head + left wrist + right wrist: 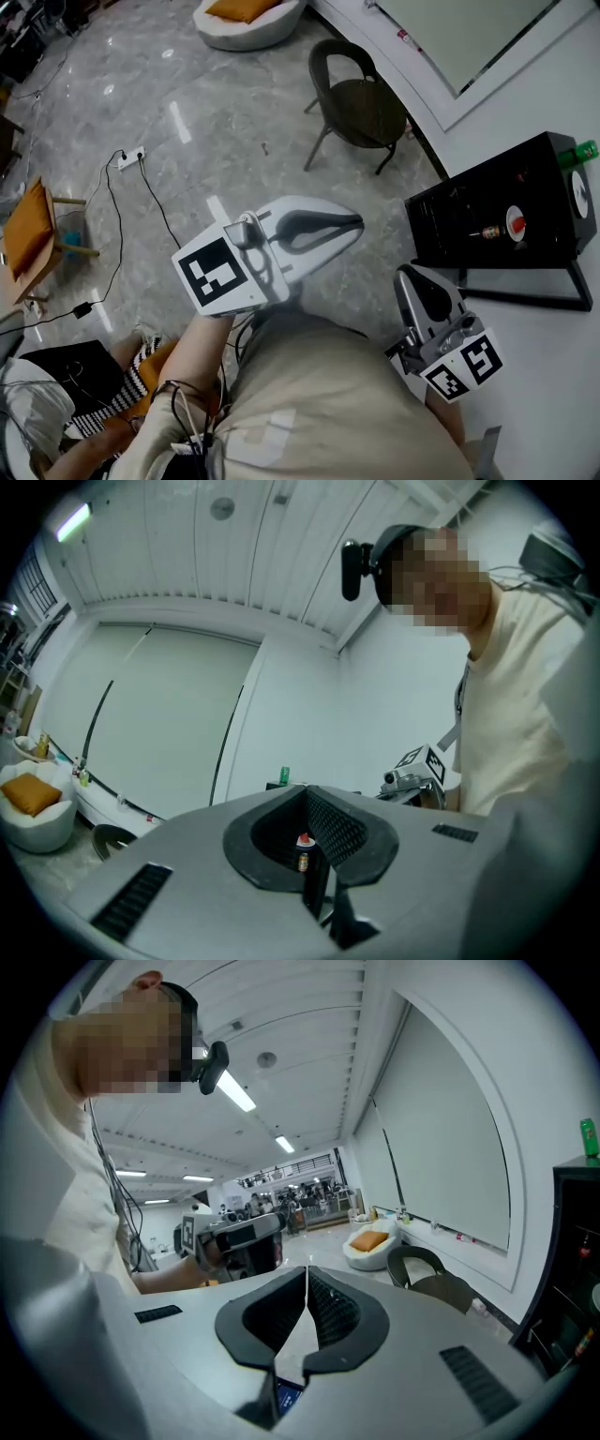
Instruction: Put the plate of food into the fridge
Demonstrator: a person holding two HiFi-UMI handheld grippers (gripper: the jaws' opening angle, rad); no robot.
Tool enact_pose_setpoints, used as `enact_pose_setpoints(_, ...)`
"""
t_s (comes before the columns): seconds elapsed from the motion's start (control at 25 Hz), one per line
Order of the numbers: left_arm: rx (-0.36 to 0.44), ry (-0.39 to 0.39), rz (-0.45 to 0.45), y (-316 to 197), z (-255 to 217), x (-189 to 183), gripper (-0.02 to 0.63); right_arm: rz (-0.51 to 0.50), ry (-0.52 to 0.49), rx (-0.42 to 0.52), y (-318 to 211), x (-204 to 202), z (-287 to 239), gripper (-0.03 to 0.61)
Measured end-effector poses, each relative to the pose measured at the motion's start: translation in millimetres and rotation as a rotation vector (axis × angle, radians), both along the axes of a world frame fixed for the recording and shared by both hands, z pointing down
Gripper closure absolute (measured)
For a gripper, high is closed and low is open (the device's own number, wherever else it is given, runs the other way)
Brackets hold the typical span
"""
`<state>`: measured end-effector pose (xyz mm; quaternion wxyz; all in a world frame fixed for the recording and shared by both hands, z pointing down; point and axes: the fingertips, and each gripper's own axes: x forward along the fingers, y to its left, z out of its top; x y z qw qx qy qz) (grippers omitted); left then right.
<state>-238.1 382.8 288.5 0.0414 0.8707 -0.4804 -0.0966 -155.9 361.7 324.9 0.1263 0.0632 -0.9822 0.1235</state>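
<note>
Right gripper (412, 279): held low at the right, near the fridge; its fingers (333, 1307) are seen shut tip to tip, and nothing is gripped.
Left gripper (354, 223): held out over the grey floor (216, 122); its fingers (333, 827) are pressed together at the tips, and nothing is held.
Fridge (450, 225): a black box set on a white surface (544, 375) at the right; a small red-capped bottle (492, 232) is seen inside.
Plate of food: not made out with certainty; a round white-and-red item (516, 223) is seen in the fridge beside the bottle.
Green bottle (583, 151): stood on the fridge top.
Chair (361, 108): dark, placed on the floor beyond the grippers.
Round white seat (234, 33): farthest, with an orange cushion (242, 7) laid in it.
</note>
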Motion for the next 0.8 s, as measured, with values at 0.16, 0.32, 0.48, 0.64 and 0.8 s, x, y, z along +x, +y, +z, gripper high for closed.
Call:
enact_pose_setpoints(0.16,-0.012,0.002,0.010,-15,4,-13,0.595,0.014,0.009,0.005,-16,-12,2,0.557)
enact_pose_setpoints(0.32,-0.019,-0.009,0.025,-34,5,-14,0.595,0.045,0.009,-0.014,-35,-10,8,0.557)
enact_pose_setpoints(0.48,-0.033,-0.029,0.038,-56,4,-2,0.595,0.060,-0.006,-0.031,-57,1,9,0.557)
enact_pose_setpoints(0.64,-0.039,-0.046,0.036,-80,2,19,0.595,0.048,-0.013,-0.043,-80,18,10,0.557)
enact_pose_setpoints(0.8,-0.048,-0.055,0.025,-106,-2,45,0.595,0.040,-0.031,-0.051,-106,42,5,0.557)
